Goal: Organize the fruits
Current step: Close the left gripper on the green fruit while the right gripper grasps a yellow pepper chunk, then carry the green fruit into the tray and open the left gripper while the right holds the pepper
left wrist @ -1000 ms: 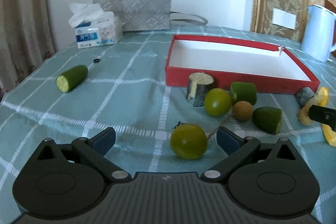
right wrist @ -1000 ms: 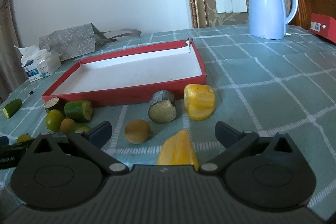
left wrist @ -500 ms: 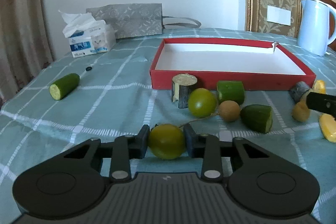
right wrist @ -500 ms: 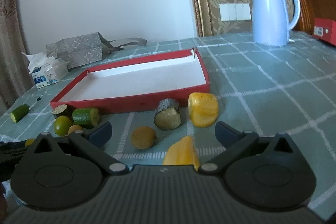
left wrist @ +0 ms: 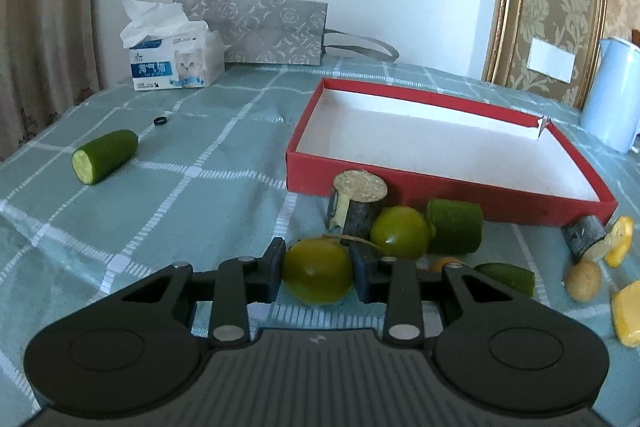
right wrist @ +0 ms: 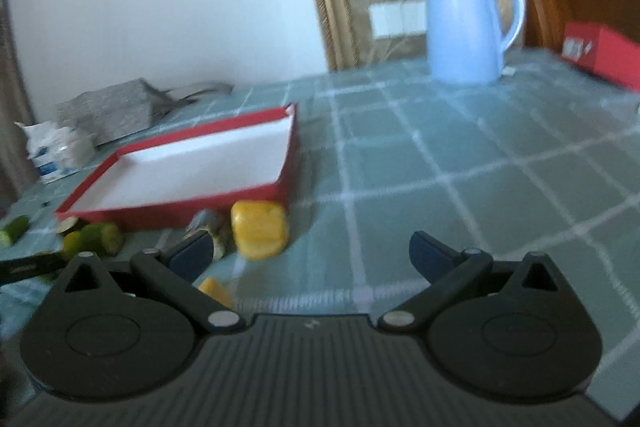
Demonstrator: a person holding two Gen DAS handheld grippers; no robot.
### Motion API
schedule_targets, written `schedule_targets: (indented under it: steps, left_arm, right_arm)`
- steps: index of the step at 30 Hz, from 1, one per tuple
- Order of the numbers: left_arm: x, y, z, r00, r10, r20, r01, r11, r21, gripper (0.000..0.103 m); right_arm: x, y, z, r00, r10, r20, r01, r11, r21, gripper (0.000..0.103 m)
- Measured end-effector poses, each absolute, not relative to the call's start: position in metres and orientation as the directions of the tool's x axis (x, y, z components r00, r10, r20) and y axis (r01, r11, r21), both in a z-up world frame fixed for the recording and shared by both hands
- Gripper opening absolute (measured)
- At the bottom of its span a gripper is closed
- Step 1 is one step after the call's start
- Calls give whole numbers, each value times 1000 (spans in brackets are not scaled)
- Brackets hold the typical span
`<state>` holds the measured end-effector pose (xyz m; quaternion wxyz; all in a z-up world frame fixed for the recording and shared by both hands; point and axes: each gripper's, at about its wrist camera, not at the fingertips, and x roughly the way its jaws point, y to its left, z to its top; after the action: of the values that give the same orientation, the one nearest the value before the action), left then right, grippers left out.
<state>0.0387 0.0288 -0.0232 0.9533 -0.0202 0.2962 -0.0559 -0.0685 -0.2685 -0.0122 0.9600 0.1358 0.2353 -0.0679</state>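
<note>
My left gripper (left wrist: pixel 318 269) is shut on a round green fruit (left wrist: pixel 318 273), held just above the cloth. Behind it lie a second green fruit (left wrist: pixel 400 231), a dark-skinned cut piece (left wrist: pixel 356 205) and a cucumber chunk (left wrist: pixel 454 231), all in front of the empty red tray (left wrist: pixel 440 187). A cucumber half (left wrist: pixel 105 155) lies far left. My right gripper (right wrist: pixel 310 255) is open and empty over bare cloth, right of a yellow piece (right wrist: pixel 260 229). The tray also shows in the right wrist view (right wrist: pixel 180 209).
A tissue box (left wrist: pixel 174 61) and grey bag (left wrist: pixel 264 27) stand at the back left. A blue kettle (right wrist: pixel 466 23) stands at the back, a red box (right wrist: pixel 604 53) to its right. More yellow (left wrist: pixel 626 311) and brown pieces (left wrist: pixel 582 279) lie right of the left gripper.
My left gripper closed on the green fruit and has lifted it slightly. My right gripper, still open, has swung right and away from the yellow pieces; its view is blurred.
</note>
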Motion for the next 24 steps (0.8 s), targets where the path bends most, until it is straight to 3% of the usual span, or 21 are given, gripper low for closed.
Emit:
schedule_targets:
  steps: [3, 11, 13, 15, 20, 24]
  left_arm:
    - [39, 29, -23, 818, -120, -562, 94, 993, -75, 34]
    - [39, 32, -23, 818, -136, -558, 96, 990, -102, 34]
    - [39, 34, -23, 819, -139, -557, 96, 990, -107, 34]
    - [40, 35, -23, 819, -142, -555, 96, 989, -111, 34]
    - [39, 36, -24, 820, -146, -554, 97, 988, -117, 34]
    - [39, 37, -24, 820, -148, -553, 97, 988, -121, 34]
  right_arm:
    - [-71, -260, -15, 856, 52, -514, 95, 962, 256, 103]
    - [-55, -208, -29, 809, 96, -579, -22, 991, 134, 66]
    - [-53, -204, -29, 809, 81, -582, -20, 994, 110, 61]
    - [-51, -197, -30, 810, 54, -584, -26, 998, 57, 46]
    - [-52, -184, -31, 821, -5, -571, -22, 999, -39, 37]
    - [-52, -188, -31, 827, 6, -562, -22, 1000, -21, 35]
